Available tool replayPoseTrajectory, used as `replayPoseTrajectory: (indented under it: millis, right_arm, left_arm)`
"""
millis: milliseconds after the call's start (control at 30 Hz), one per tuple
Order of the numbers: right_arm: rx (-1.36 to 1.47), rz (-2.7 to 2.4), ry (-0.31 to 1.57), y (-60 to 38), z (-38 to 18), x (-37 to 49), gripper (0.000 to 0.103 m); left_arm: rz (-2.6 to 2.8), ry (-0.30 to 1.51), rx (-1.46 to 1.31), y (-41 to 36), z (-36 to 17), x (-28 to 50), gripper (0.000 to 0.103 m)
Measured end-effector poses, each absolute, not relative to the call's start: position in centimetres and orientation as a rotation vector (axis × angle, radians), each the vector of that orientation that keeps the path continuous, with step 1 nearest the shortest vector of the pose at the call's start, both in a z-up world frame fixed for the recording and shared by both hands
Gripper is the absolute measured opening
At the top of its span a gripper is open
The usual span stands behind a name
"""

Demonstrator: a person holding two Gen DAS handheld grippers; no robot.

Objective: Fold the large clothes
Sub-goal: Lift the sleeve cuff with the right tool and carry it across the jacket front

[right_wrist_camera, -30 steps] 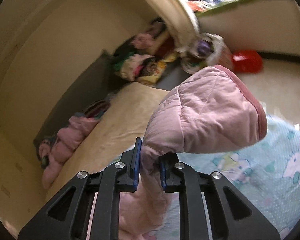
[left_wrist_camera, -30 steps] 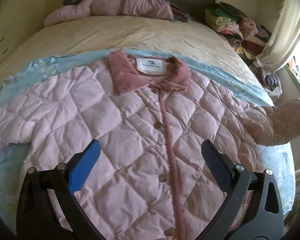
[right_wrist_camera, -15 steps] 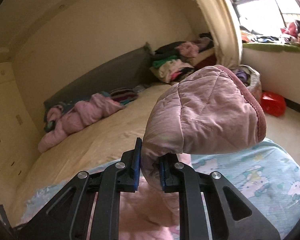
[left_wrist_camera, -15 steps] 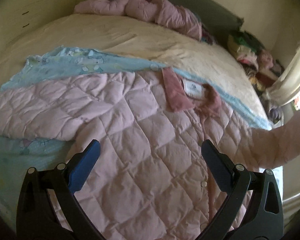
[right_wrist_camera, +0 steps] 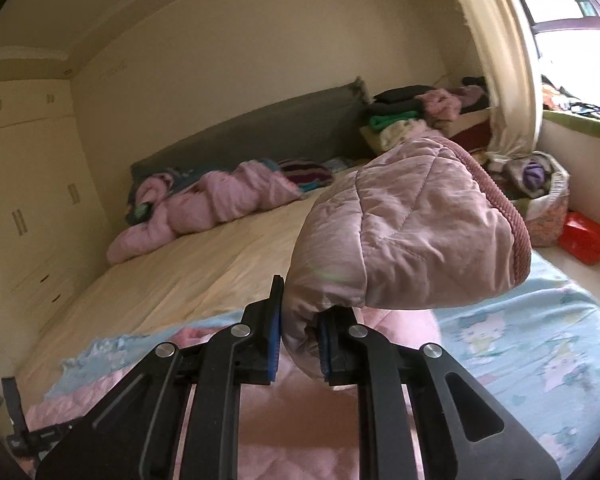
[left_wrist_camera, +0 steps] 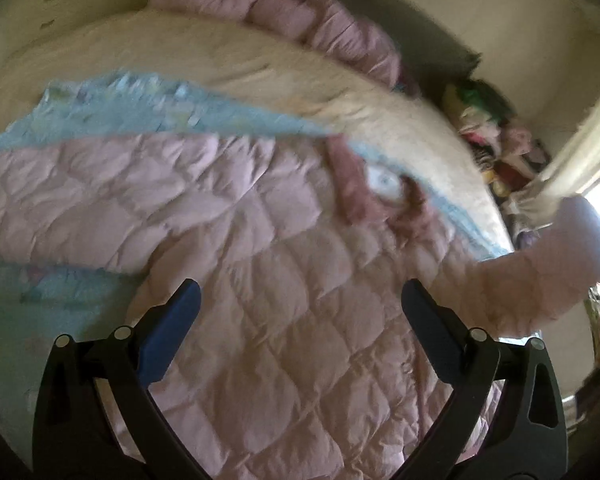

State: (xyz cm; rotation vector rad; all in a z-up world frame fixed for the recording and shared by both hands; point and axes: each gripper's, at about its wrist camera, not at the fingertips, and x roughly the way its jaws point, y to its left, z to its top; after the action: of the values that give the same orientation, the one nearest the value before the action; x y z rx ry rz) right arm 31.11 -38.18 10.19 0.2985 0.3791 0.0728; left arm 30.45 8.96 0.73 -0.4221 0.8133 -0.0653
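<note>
Right tongs [right_wrist_camera: 298, 334] clamped on the sleeve [right_wrist_camera: 408, 240] of the pink quilted jacket [left_wrist_camera: 268, 280], cuff end lifted clear of the bed [right_wrist_camera: 204, 272]. Left tongs [left_wrist_camera: 300, 304] spread wide, holding nothing, hovering over the jacket's front. Jacket lies flat on the blue printed sheet [right_wrist_camera: 540, 344] near the bed's foot edge, collar [left_wrist_camera: 364, 192] toward the headboard. Another pink garment [right_wrist_camera: 204, 208] heaped by the headboard. Basket [right_wrist_camera: 548, 208] on the floor past the bed's far corner, clothes inside.

Pink quilted jacket [left_wrist_camera: 284, 280] spread front-up on bed, darker pink collar [left_wrist_camera: 360, 196], one sleeve [right_wrist_camera: 412, 232] lifted, cuff raised.
</note>
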Motion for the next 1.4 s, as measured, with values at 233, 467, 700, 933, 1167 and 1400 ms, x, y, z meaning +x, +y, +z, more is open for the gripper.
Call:
replayPoseTrajectory:
  millis: [233,467,700,933,1167,1400]
  right_arm:
    - [0.255,0.168,0.432,-31.7,7.8,32.5,0.014]
    - [0.241,0.243,0.496,-26.2,4.9,34.3,0.014]
    - [0.234,0.297,0.605,-22.0,0.0,35.4,0.014]
    - [0.273,0.362,0.713,-19.7,-4.1,35.4,0.029]
    - [0.395,0.299,0.721,-22.3,-5.4,32.8,0.071]
    - [0.694,0.274,0.664,-27.4,-5.7,33.6,0.029]
  left_arm:
    - [-0.03,0.816,-0.43,10.5,-0.1,30.6,0.094]
    - [0.005,0.849,-0.411,11.3,-1.4,31.4,0.094]
    - [0.005,0.86,-0.388,11.0,-2.0,31.8,0.094]
    - [-0.015,0.874,-0.345,9.9,-2.7,32.3,0.094]
    - [-0.052,0.904,-0.381,10.1,-3.9,32.8,0.094]
    - [-0.089,0.905,-0.42,10.0,-4.2,33.0,0.094]
